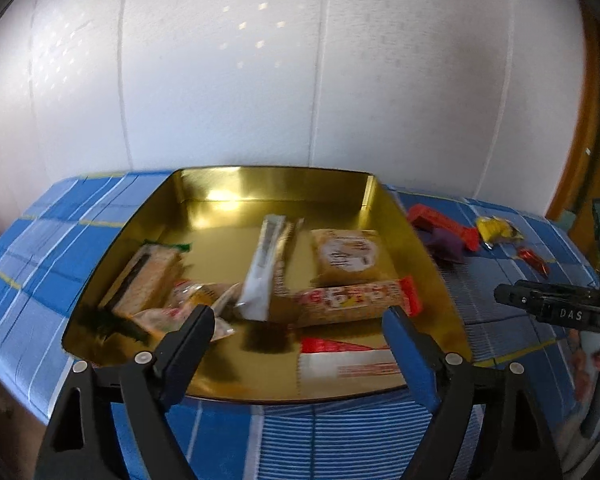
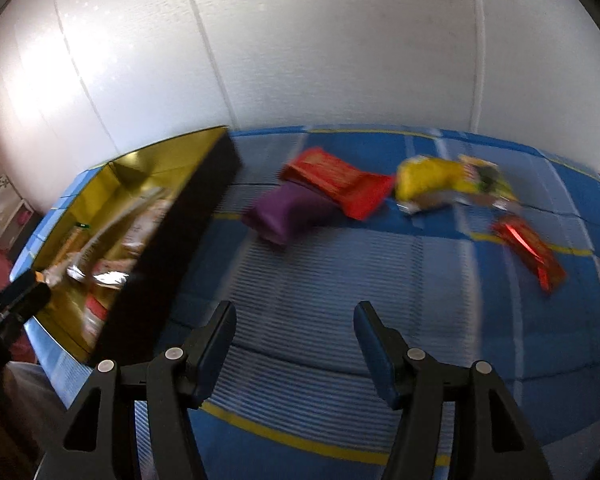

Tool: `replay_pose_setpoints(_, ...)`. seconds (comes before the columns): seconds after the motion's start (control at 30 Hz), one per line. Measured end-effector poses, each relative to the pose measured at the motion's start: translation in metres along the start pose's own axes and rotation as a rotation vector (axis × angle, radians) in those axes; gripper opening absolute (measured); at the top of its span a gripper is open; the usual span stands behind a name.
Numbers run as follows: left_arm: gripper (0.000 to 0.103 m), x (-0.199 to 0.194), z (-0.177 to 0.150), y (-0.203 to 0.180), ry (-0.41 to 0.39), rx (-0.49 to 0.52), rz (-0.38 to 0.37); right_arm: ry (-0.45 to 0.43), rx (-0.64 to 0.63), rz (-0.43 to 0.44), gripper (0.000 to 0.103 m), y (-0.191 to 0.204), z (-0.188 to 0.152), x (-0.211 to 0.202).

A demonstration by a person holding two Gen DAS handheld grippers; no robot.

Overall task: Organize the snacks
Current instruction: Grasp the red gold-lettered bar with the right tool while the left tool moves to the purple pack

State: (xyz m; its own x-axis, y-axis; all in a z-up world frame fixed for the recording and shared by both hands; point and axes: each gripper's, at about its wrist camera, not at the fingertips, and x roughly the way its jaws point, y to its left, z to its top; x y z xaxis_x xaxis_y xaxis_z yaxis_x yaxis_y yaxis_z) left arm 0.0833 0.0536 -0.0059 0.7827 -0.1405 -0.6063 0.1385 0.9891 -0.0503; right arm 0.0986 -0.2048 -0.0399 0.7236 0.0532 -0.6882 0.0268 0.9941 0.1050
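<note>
Snack packets sorted into a gold tin on a blue checked cloth

The left gripper (image 1: 296,320) hangs wide open and empty over the gold tin (image 1: 276,184) at frame centre, where several packets lie. The right gripper (image 2: 294,326), about half open and empty, faces the purple packet (image 2: 286,214), red packet (image 2: 336,184) and yellow packet (image 2: 440,180) on the tablecloth (image 2: 340,300), upper right.

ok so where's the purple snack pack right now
The purple pack lies on the blue cloth, right of the gold tin, touching the red packet.
</note>
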Motion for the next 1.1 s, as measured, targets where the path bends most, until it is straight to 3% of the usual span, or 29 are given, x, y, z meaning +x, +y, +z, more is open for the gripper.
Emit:
replay_pose_setpoints(0.2,0.090,0.001,-0.006,-0.026,-0.015,0.099,0.016,-0.028,0.065,-0.051,0.062,-0.047,-0.019,-0.016)
replay_pose_setpoints(0.33,0.090,-0.003,-0.011,-0.039,-0.028,0.129,-0.006,-0.038,0.178,-0.064,0.062,-0.081,-0.016,-0.023)
replay_pose_setpoints(0.57,0.091,-0.014,-0.027,-0.057,-0.029,0.138,-0.067,-0.133,0.228,-0.172,0.063,-0.141,0.033,-0.030)
replay_pose_setpoints(0.7,0.091,-0.019,-0.034,-0.062,-0.030,0.136,-0.083,-0.140,0.166,-0.203,0.063,-0.159,0.048,-0.016)
replay_pose_setpoints(0.97,0.091,-0.017,-0.039,-0.079,-0.027,0.179,-0.081,-0.035,0.170,-0.112,0.062,-0.164,0.040,0.010)
replay_pose_setpoints(1.0,0.091,-0.018,-0.039,-0.081,-0.026,0.177,-0.090,-0.032,0.151,-0.120,0.060,-0.160,0.038,0.010)
replay_pose_setpoints(1.07,0.091,-0.021,-0.036,-0.085,-0.036,0.169,-0.100,-0.026,0.117,-0.141,0.039,-0.152,0.035,0.011)
replay_pose_setpoints(1.1,0.091,-0.022,-0.034,-0.087,-0.040,0.164,-0.106,-0.022,0.111,-0.153,0.034,-0.150,0.034,0.011)
